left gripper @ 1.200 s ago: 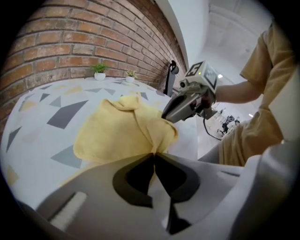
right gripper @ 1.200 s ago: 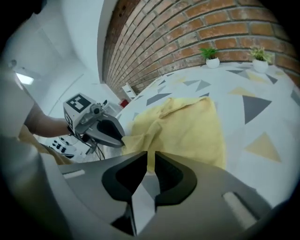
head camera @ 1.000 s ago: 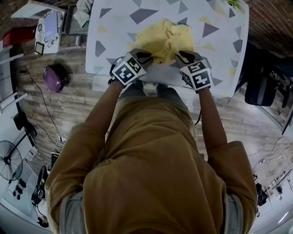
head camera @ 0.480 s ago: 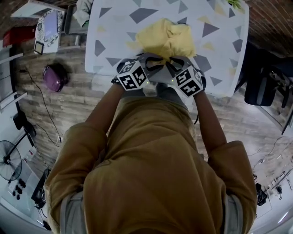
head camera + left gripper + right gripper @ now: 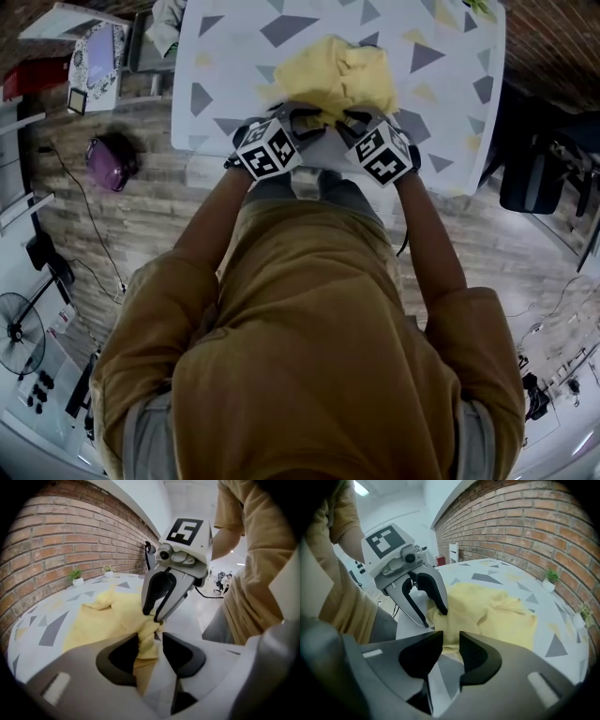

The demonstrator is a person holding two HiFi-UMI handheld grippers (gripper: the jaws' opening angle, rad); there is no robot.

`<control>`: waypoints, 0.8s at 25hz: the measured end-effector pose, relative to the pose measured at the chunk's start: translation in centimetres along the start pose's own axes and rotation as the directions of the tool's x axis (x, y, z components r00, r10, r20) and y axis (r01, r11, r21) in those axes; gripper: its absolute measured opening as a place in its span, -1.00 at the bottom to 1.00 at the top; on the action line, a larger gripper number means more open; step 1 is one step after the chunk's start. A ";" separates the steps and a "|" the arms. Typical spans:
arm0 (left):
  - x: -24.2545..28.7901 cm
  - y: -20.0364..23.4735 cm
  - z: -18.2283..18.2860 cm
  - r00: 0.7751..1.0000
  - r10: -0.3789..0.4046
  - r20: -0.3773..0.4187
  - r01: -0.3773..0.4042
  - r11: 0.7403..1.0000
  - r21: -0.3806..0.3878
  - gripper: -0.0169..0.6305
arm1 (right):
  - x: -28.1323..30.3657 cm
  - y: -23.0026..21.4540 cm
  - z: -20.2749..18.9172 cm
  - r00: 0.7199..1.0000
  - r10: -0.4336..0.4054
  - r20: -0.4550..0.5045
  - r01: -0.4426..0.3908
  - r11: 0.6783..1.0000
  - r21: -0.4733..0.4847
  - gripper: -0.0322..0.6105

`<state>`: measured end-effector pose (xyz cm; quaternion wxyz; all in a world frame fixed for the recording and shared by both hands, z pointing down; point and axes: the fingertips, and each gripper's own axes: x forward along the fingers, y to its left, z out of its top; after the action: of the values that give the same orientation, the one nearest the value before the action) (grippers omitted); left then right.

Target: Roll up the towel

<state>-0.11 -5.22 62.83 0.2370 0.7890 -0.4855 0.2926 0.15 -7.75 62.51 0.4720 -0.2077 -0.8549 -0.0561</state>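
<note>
**Near hem: one grip slack, one holding**

Nearest, at the table's near edge, both tools meet on the hem of the crumpled yellow cloth towel (image 5: 333, 80). Grey plastic left gripper (image 5: 149, 641): jaws have just been opening; they stand apart, hem lying loose between them, not pinched. Grey plastic right gripper (image 5: 451, 644), just beside it: jaws drawn in on the same hem, cloth squeezed between the pads. Beyond them the towel lies bunched rather than flat on the white table top printed with grey and yellow triangles (image 5: 450, 94); no tidy roll to be seen yet.

Risks, as judged: hem now held from one side only; if the right gripper turns or pulls alone, the roll would likely skew into a cone, or the gathered fold slump open. The hem sits at the table's near edge; a slack end could slide off it. The creased heap beyond would roll in lumpy unless smoothed first. The tools are close; jaws might knock on a re-grip.

Against a second ago: the grippers then stood well apart at either end of the hem; now close together, marker cubes turned inward; the heap lies in much the same place.
</note>
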 end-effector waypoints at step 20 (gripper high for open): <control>-0.3 -0.8 -0.8 0.995 0.049 -0.086 -0.023 0.961 0.276 -0.41 | 0.0 1.5 -0.5 0.969 -0.248 -0.015 0.230 0.920 -0.316 -0.54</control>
<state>0.30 -4.20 63.17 0.1422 0.7908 -0.4433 0.3973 1.17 -6.56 62.65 0.4460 -0.1721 -0.8411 -0.2532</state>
